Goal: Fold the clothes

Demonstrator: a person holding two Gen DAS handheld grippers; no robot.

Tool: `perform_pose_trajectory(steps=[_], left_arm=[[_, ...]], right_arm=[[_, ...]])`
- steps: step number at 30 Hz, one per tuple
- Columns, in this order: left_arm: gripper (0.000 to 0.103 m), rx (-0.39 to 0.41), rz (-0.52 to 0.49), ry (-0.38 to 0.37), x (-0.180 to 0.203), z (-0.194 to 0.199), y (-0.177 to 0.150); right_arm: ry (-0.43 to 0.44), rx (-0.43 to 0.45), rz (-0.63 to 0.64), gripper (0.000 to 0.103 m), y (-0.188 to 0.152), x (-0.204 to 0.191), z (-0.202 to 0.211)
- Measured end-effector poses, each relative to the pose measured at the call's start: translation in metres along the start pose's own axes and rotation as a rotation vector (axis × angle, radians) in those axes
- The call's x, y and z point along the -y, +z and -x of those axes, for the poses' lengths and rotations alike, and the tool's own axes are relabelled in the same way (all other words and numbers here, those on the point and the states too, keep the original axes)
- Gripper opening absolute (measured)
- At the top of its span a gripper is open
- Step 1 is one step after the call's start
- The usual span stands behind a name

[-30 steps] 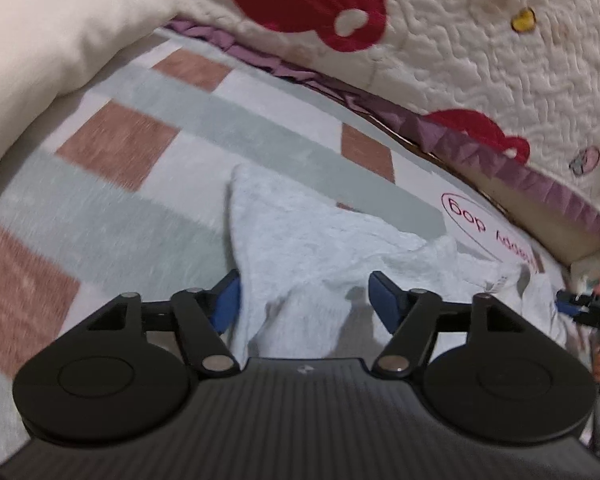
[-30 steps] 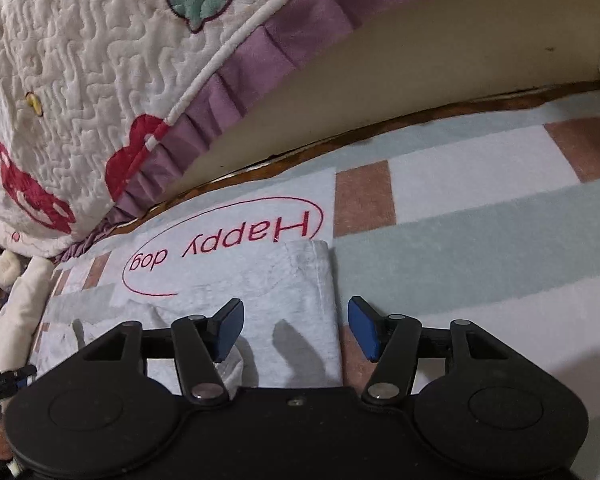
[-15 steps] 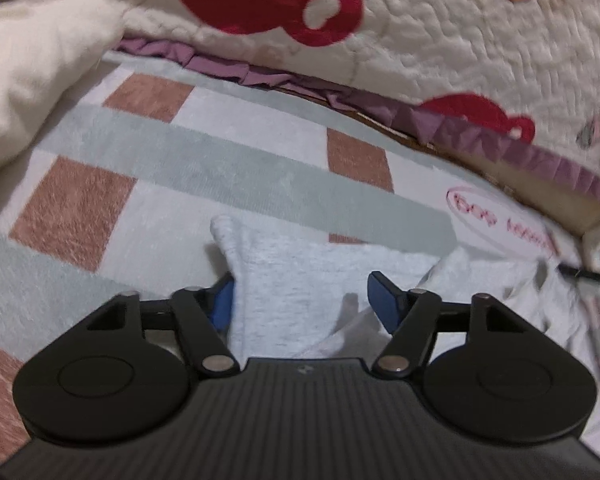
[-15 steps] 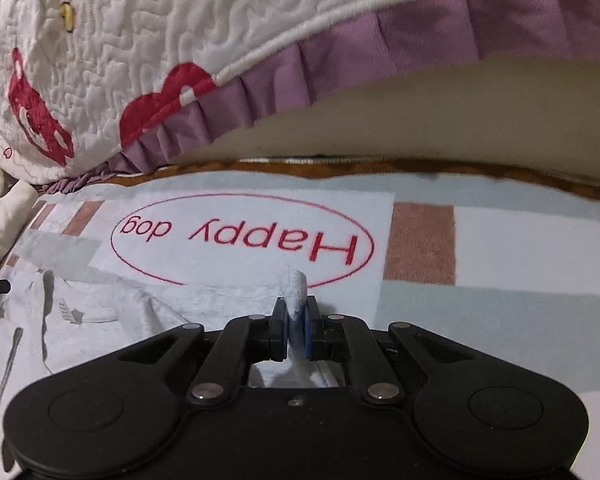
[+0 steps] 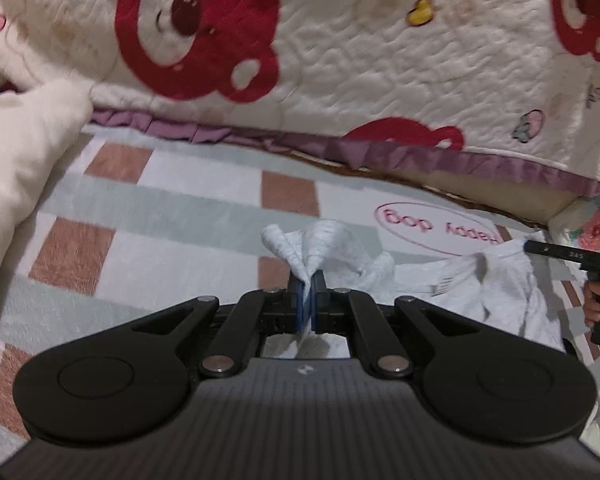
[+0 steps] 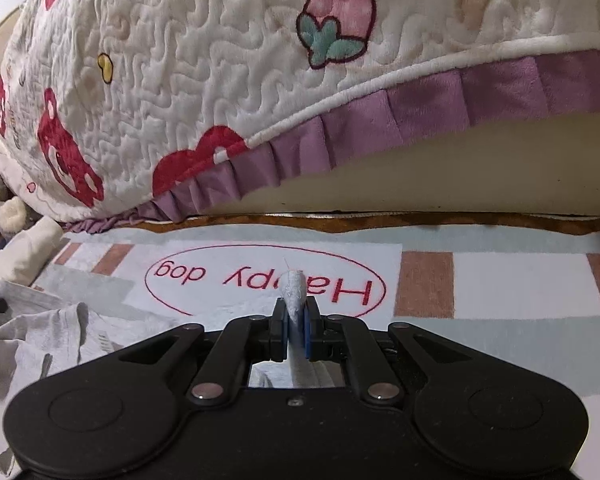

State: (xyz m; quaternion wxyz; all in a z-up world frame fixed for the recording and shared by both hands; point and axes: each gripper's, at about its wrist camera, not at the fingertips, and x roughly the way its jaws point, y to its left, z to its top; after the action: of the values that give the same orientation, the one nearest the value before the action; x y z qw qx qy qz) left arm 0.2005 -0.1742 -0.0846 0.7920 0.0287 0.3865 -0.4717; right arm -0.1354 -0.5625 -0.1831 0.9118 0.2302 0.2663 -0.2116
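On the checked mat (image 5: pixel 172 208) beside the quilt (image 5: pixel 380 64), a grey garment (image 5: pixel 496 280) lies rumpled and loosely spread, one end bunched toward the left, the other trailing right. Left gripper (image 5: pixel 307 300) is clamped tight on a pinch of its cloth, which sticks up in a small twisted tuft past the pads. Right gripper (image 6: pixel 296 328) is likewise closed on another corner of the garment (image 6: pixel 52 340), a narrow peak of fabric poking up between the pads, just near the red "Happy dog" print (image 6: pixel 266 286).

As for progress, I judge the job to be mid-fold at most: both ends are gripped, yet the cloth between them shows creases and no neat folded stack. No finished pile is visible anywhere. What remains, it seems, is to carry the held edges over and lay the garment flat.

No containers show in either view.
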Motion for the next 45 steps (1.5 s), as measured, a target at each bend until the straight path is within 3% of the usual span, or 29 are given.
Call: perform_pose_trajectory(steps=[9, 12, 16, 21, 26, 29, 34, 37, 42, 45], left_arm=[[0.003, 0.075, 0.030, 0.024, 0.007, 0.025, -0.019], [0.003, 0.089, 0.016, 0.025, 0.014, 0.049, -0.027], [0.003, 0.101, -0.010, 0.001, 0.026, 0.097, -0.060], [0.002, 0.045, -0.024, -0.020, 0.033, 0.136, -0.105], [0.003, -0.077, -0.045, -0.027, 0.034, 0.129, -0.124], [0.003, -0.121, -0.075, -0.008, 0.038, 0.121, -0.130], [0.003, -0.172, -0.131, 0.034, 0.047, 0.108, -0.138], [0.005, -0.171, -0.109, 0.049, 0.041, 0.110, -0.137], [0.013, -0.139, -0.055, 0.150, 0.020, 0.125, -0.125], [0.013, -0.131, -0.038, 0.196, 0.003, 0.148, -0.117]], right_arm=[[-0.029, 0.000, 0.049, 0.008, 0.003, -0.013, 0.010], [-0.028, 0.011, 0.097, 0.008, 0.007, -0.029, 0.040], [0.013, 0.075, 0.053, 0.008, -0.021, -0.030, 0.106], [-0.003, 0.075, -0.049, 0.008, -0.081, -0.023, 0.158], [-0.019, 0.007, -0.130, 0.008, -0.130, -0.010, 0.169], [-0.053, -0.030, -0.075, 0.008, -0.137, -0.014, 0.157], [-0.048, -0.015, -0.028, 0.008, -0.124, -0.022, 0.157], [-0.058, -0.024, 0.008, 0.009, -0.119, -0.024, 0.160], [-0.164, -0.119, 0.138, 0.011, -0.120, -0.043, 0.163], [-0.315, -0.166, 0.162, 0.027, -0.119, -0.053, 0.171]])
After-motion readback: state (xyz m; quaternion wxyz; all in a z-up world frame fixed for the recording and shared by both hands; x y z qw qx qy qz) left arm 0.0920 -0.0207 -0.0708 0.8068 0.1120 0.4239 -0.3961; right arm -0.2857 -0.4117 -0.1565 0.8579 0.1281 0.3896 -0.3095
